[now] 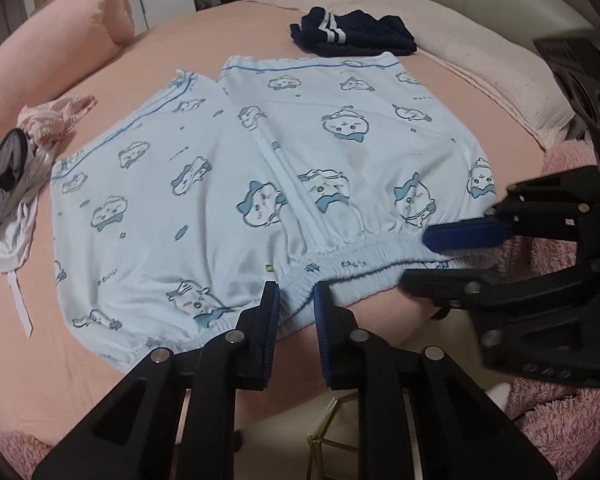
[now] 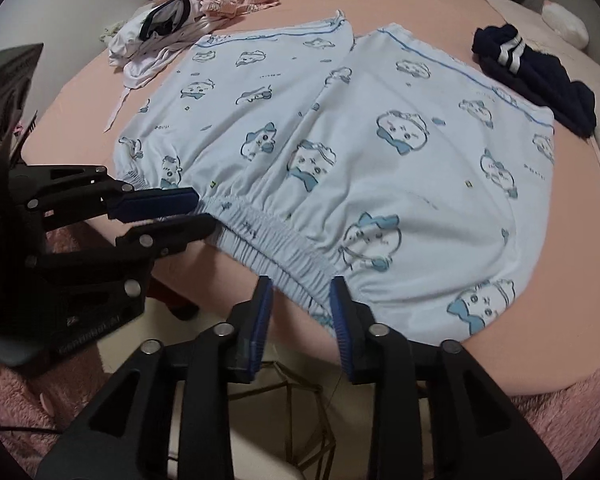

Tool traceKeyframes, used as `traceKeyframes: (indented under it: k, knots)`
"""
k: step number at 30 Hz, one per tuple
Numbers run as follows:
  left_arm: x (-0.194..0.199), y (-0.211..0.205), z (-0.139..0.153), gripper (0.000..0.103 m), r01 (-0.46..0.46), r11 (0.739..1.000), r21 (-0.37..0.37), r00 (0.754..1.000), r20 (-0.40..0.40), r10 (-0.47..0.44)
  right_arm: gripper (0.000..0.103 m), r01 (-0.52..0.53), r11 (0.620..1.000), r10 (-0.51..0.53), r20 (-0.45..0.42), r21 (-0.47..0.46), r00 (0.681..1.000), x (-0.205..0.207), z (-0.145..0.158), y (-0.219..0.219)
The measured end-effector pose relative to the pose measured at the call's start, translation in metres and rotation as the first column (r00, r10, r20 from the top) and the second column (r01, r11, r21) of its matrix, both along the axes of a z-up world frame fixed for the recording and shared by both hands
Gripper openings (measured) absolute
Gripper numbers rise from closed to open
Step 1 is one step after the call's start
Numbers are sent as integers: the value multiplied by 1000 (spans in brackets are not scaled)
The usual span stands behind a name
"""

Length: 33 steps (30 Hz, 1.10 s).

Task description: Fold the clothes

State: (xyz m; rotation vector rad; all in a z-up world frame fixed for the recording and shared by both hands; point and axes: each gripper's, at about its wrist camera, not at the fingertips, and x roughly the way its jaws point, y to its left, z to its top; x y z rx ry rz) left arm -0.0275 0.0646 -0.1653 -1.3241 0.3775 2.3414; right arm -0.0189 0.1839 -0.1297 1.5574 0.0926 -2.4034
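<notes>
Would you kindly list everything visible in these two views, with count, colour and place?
pyjama shorts: one, pale blue with cartoon print, spread flat mid-bed, waistband at near edge
folded garment: one, navy with white stripes, beyond the shorts
clothes pile: one, pink, white and dark items, beside the shorts
pillow: one, pink, far corner
bed sheet: one, pink
blanket: one, cream, far side
left gripper: black, blue pads, jaws at waistband
right gripper: same, jaws astride waistband
</notes>
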Motion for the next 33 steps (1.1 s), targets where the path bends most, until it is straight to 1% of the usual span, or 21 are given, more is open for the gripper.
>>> traceKeyframes:
  k: [3, 4, 5, 7, 8, 12, 14, 16, 19, 21, 23, 24, 26, 27, 28, 29, 30, 33]
  knots:
    - [-2, 3, -2, 19, 15, 1000, -3, 1000, -16, -15, 29, -6, 1000, 6, -21, 20, 1000, -2, -2, -1]
    - [-3, 1, -1, 16, 16, 1000, 12, 1000, -11, -16, 25, -5, 1000, 5, -23, 17, 1000, -2, -1, -1]
    - [-4, -1, 1, 9, 15, 999, 31, 1000, -4, -15, 21, -4, 1000, 5, -25, 13, 1000, -2, -1, -1]
    - [-5, -7, 5, 6, 4, 997, 74, 1000, 3, -5, 12, 0, 1000, -1, -26, -28, 1000, -1, 2, 4]
    - [-4, -9, 7, 6, 3, 996, 90, 1000, 9, -4, 9, 2, 999, -3, -26, -39, 1000, 0, 3, 4]
    - [0, -13, 10, 5, 2, 995, 100, 1000, 17, -4, 7, -13, 998, 12, -20, -60, 1000, 5, 5, 0]
    - [2, -15, 11, 4, 0, 995, 104, 1000, 21, -2, 3, -21, 997, 21, -7, -78, 1000, 9, 6, -3]
    - [4, -18, 12, 4, -4, 993, 116, 1000, 27, 0, 2, -22, 996, 23, 7, -92, 1000, 12, 5, -3]
    - [4, -22, 12, 4, -4, 992, 130, 999, 42, -1, 2, -6, 995, 7, 17, -95, 1000, 16, 4, 0]
    - [3, -22, 9, 4, -3, 992, 128, 998, 57, -4, 3, 1, 993, -1, 2, -122, 1000, 17, 10, 4]
    - [2, -21, 5, 4, -1, 992, 130, 997, 79, -10, 4, 7, 993, -11, -29, -114, 1000, 18, 15, 3]
    - [1, -21, 3, 4, 0, 991, 131, 996, 91, -12, 6, 8, 995, -12, -38, -99, 999, 18, 15, 2]
    - [-1, -23, 3, 8, -8, 990, 142, 994, 110, -8, 24, 6, 998, -7, -21, -66, 1000, 15, 11, -2]
    - [-3, -25, 4, 10, -18, 988, 155, 993, 120, -1, 26, 8, 999, -9, -12, -48, 1000, 13, 8, -3]
    - [-2, -25, 7, 14, -20, 987, 162, 994, 110, 2, 26, 12, 999, -12, -4, -29, 1000, 12, 6, -5]
    - [-1, -25, 11, 19, -20, 986, 166, 995, 95, 4, 26, 15, 1000, -15, -8, -19, 1000, 13, 7, -5]
    - [0, -23, 12, 21, -13, 986, 167, 996, 88, -2, 26, 24, 1000, -25, -24, -17, 999, 14, 10, -2]
    - [0, -17, 15, 22, 15, 985, 169, 997, 76, -28, 26, 58, 998, -60, -66, -24, 996, 18, 19, 8]
